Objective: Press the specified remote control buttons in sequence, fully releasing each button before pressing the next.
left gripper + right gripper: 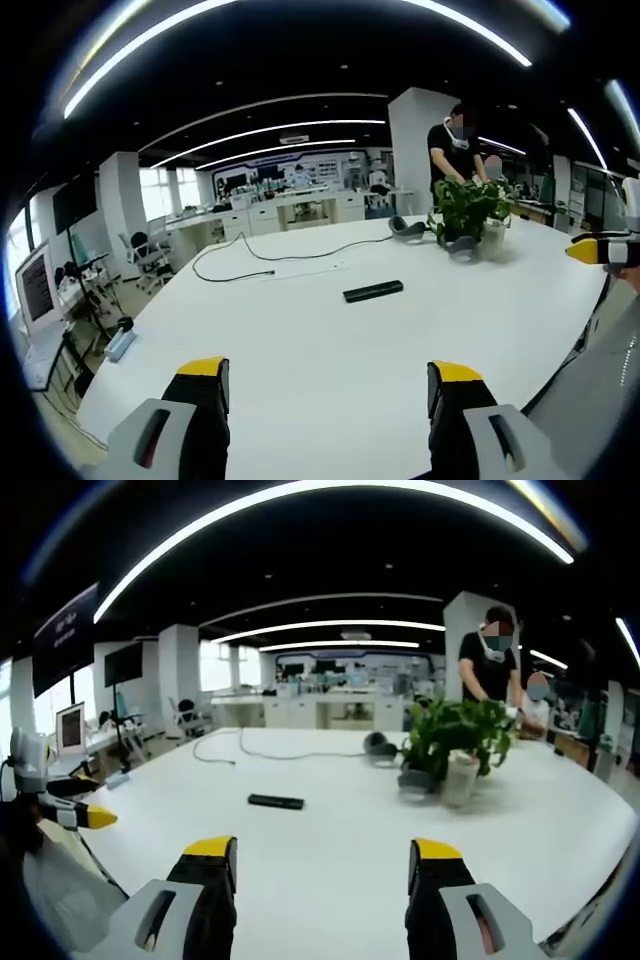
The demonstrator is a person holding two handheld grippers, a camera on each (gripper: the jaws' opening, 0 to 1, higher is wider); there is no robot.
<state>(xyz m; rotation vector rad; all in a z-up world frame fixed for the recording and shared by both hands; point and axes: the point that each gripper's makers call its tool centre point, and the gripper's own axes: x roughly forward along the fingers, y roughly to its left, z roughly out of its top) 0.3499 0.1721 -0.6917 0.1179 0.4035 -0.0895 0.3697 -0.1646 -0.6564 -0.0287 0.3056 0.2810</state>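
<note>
Left gripper view is showing the left gripper [328, 385] hanging over the near edge of a white table [300, 340], its yellow-tipped jaws standing spread with nothing between them. The remote control [373, 291] is lying flat on the table well ahead of those jaws, slightly to the right of their centre line, untouched. The right gripper [322, 865] is sitting in the same condition in the right gripper view — jaws spread, empty — with the remote control [276, 801] lying well ahead and to the left of its centre line. Neither tool is touching the remote.

Risks are judged as follows. The remote is slim and lying loose on a smooth top, so a press arriving at an angle is likely to skid or spin it rather than depress a button. The buttons are too small to make out from here, so a wrong key — or two at once under a broad jaw tip — is a real hazard. A potted plant [452, 742], a grey headset [409, 229] and a black cable [260, 258] are lying beyond the remote; an overshooting reach could catch them. A person [490, 662] is standing at the far side.
</note>
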